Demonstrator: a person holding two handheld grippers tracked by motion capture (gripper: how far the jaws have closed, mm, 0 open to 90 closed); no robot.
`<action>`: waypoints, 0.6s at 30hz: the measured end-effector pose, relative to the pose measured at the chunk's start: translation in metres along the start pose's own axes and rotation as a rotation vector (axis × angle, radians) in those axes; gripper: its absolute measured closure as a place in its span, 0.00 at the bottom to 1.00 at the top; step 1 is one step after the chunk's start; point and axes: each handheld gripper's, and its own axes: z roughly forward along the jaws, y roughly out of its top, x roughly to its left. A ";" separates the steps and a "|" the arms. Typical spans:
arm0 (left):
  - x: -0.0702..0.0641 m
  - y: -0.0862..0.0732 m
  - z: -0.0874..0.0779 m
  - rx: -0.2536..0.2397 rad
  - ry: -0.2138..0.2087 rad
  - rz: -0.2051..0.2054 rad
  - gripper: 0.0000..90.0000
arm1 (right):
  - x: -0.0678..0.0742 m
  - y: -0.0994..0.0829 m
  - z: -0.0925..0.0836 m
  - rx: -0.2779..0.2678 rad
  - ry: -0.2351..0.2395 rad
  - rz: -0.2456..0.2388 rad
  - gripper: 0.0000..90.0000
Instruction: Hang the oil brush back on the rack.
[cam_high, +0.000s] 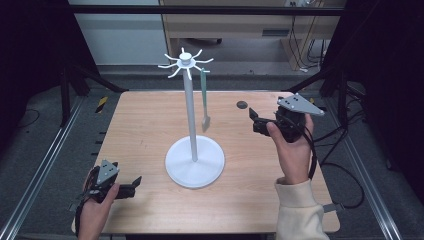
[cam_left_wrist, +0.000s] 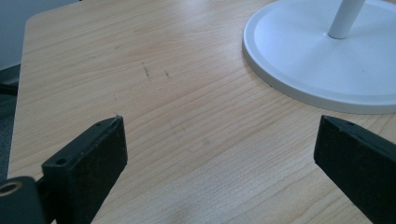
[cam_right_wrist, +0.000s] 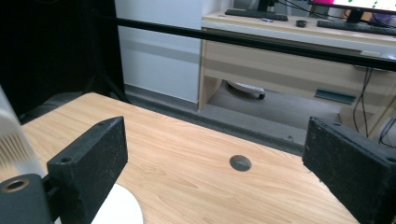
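A white stand with a round base rises from the middle of the wooden table; its top carries several curved hooks. A green utensil hangs from one hook on the right side, its lower end above the table. My left gripper rests low at the table's front left, open, with bare wood between its jaws. My right gripper is held above the table to the right of the stand, open and holding nothing.
A small dark round hole sits in the tabletop near the far right. Black frame bars and a dark curtain flank the table. A wooden desk with cables stands beyond the far edge. The stand's base edge lies just ahead of my left gripper.
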 end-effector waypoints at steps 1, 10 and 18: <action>0.000 0.000 0.000 0.002 0.000 0.001 0.02 | -0.003 -0.002 0.000 0.002 -0.005 0.004 0.08; 0.001 0.000 0.001 -0.002 0.010 -0.002 0.02 | -0.019 -0.032 0.009 0.062 -0.053 0.025 0.09; 0.002 0.000 0.000 -0.011 0.028 -0.008 0.03 | -0.031 -0.065 0.020 0.131 -0.110 -0.009 0.11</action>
